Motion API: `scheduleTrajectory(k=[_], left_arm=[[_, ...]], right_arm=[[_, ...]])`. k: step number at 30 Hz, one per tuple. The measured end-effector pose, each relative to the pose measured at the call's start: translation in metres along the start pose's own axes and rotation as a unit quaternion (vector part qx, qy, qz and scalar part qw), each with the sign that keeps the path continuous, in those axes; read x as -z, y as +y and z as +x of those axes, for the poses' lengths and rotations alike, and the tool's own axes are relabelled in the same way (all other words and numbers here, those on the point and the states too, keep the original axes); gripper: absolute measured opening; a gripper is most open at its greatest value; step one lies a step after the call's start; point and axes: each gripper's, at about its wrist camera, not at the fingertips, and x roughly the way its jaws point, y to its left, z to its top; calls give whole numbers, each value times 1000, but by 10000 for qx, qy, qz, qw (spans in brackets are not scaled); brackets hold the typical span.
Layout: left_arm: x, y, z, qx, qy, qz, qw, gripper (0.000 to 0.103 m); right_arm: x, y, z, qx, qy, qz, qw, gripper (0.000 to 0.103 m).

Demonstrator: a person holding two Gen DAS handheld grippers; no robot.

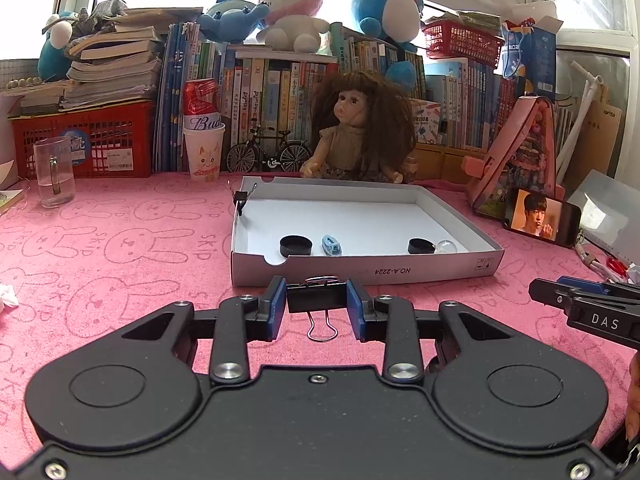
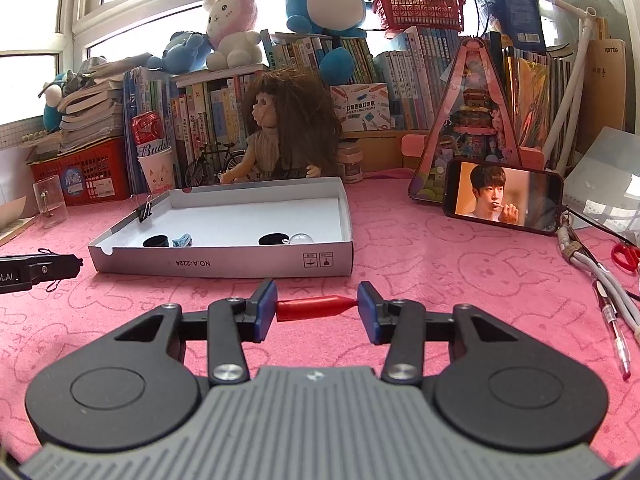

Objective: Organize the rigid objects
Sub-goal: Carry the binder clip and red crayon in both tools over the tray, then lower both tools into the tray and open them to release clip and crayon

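My left gripper is shut on a black binder clip, just in front of the near wall of a white shallow box. My right gripper is shut on a red pen cap, held endwise between the pads, in front of the same box. Inside the box lie two black round caps, a small blue clip and a clear bulb. Another black binder clip is clamped on the box's left wall.
A pink rabbit-print mat covers the table. A doll, books, a glass mug, a paper cup and a model bicycle stand behind. A phone, cables, a pen and red scissors lie to the right.
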Motion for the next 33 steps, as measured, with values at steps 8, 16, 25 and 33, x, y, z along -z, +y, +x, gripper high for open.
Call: scheduleTrajectory(k=[8,16,25,33], left_arm=[[-18,4,19,-12,-64,-62,10000,31],[-46,12,54,62,-41,-181,9998,31],[-80,24,117,76,169,-320,9993,31],[-95,26,168,-53,433,-273,9987,31]], right_arm=[[-18,2,23,-112,110,255,9996,49],[-43,6,65,-197,181,472,9985,49],[-69,-2,119,-179,505,716,9960,49],[-83,-5,153,-168,666,910,9935,49]])
